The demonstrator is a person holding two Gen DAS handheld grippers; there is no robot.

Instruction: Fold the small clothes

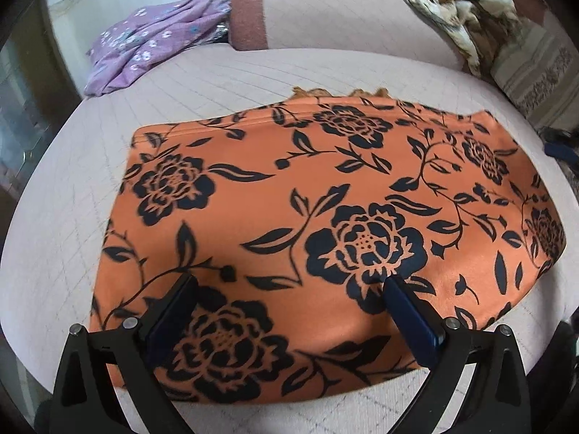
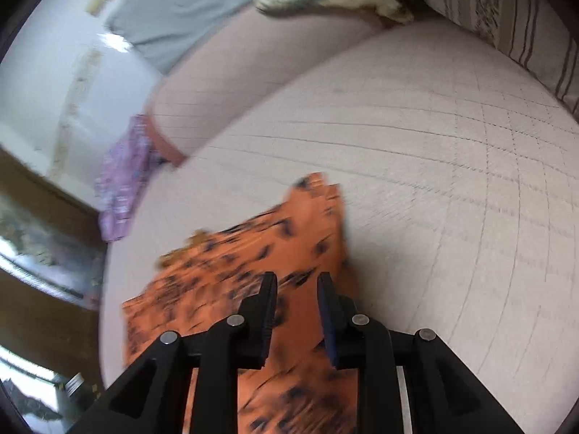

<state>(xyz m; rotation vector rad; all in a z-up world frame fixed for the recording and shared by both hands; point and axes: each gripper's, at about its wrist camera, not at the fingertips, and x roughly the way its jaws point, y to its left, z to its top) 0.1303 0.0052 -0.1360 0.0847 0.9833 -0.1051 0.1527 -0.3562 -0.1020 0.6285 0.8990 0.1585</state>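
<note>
An orange garment with black flowers point(image 1: 307, 209) lies folded flat on the pale pink sofa seat point(image 1: 224, 79). My left gripper point(image 1: 289, 282) is open wide just above the garment's near half, with nothing between its fingers. In the blurred right wrist view the same garment point(image 2: 253, 260) lies below and ahead. My right gripper point(image 2: 296, 282) is over the garment's right part with a narrow gap between its fingers; I cannot tell whether cloth is pinched between them.
A purple flowered cloth point(image 1: 152, 43) lies at the sofa's far left end. A cream and brown patterned cloth point(image 1: 459, 11) and a striped cushion point(image 1: 535, 68) sit at the far right. The sofa backrest point(image 1: 343, 14) rises behind.
</note>
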